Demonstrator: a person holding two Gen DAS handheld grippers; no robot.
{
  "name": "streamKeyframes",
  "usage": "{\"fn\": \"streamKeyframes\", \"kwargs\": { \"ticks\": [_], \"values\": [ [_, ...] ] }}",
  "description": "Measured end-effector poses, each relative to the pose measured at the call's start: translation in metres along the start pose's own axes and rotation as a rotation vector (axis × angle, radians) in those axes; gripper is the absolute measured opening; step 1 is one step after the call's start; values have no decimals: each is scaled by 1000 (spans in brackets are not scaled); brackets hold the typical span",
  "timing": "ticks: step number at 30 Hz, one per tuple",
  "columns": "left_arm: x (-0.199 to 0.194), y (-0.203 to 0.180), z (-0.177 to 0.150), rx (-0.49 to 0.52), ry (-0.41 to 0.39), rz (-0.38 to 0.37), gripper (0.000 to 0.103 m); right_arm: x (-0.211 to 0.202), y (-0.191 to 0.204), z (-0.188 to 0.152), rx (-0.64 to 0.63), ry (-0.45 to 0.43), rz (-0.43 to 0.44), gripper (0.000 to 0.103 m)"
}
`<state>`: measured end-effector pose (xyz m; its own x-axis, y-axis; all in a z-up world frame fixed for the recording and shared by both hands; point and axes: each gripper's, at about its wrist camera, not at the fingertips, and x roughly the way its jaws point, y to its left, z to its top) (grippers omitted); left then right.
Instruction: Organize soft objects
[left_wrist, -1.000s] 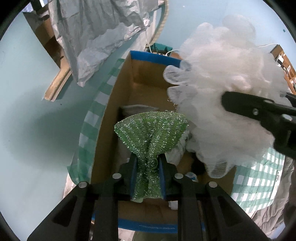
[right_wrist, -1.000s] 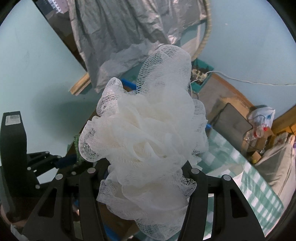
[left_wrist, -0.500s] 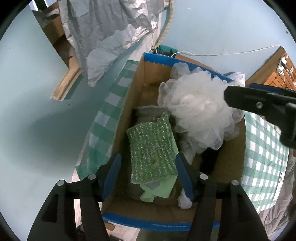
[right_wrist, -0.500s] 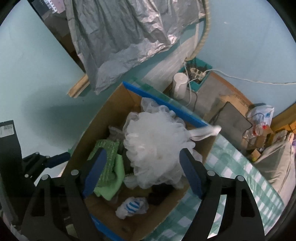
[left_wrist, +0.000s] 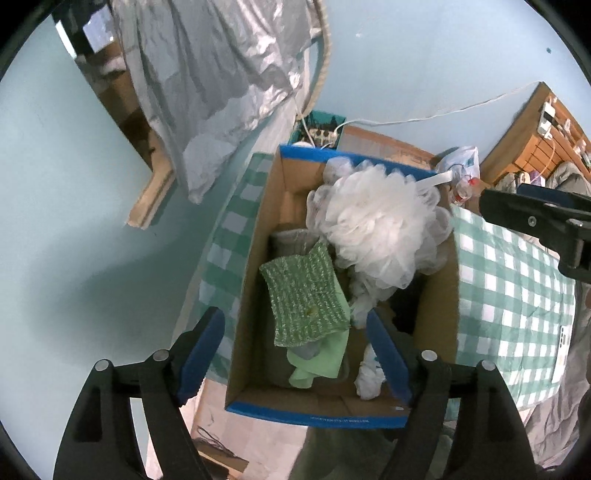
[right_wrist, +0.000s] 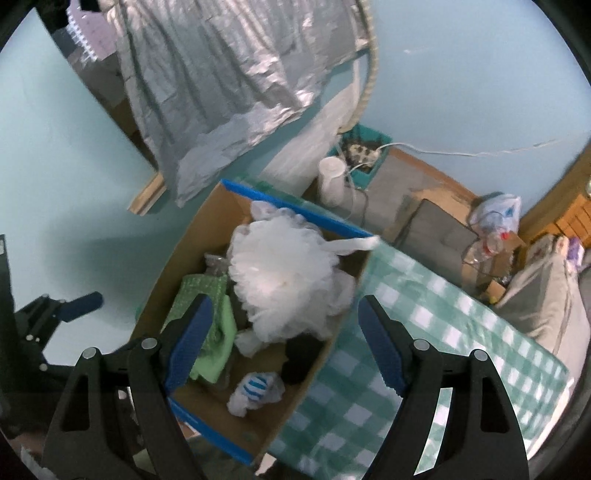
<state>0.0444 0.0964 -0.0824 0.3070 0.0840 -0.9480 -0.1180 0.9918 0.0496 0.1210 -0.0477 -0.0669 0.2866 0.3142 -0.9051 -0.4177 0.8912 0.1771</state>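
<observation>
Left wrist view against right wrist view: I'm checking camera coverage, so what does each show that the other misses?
Left only: the scrubber's whole top face, and the right gripper's finger from the side.
Right only: a white jar behind the box, and a striped bundle in it.
Both: the box, the loofah, and both grippers open.

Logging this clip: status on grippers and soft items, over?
Left gripper open, empty. Right gripper open, empty. White loofah and green scrubber in cardboard box. Nothing obstructing.
</observation>
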Motion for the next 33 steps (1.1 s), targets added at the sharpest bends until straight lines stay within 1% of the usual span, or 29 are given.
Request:
{"fn": "streamKeyframes", "kwargs": {
  "ticks": [5, 6, 11, 20, 23, 29, 33],
  "values": [
    [-20, -10, 2, 30, -20, -10, 83, -26, -13, -10, 46, -37, -47, 80],
    [-24, -12, 3, 38, -27, -13, 86, -30, -15, -11, 52, -42, -56, 80],
    [-45, -26, 6, 87, -61, 0, 94, -57, -28, -23, 105, -85, -103, 80],
    [-76, -49, 12, 135, -108, -44, 95, -94, -47, -43, 191, -143, -154, 80],
    [-85, -56, 13, 156, -128, -46, 99, -104, -54, -50, 214, -155, -173, 80],
    [-97, -65, 13, 171, -155, -65, 100, -115, -64, -62, 259, -168, -191, 80],
    [-101, -71, 15, 183, -167, -62, 100, -119, -67, -66, 270, -173, -203, 80]
  ]
}}
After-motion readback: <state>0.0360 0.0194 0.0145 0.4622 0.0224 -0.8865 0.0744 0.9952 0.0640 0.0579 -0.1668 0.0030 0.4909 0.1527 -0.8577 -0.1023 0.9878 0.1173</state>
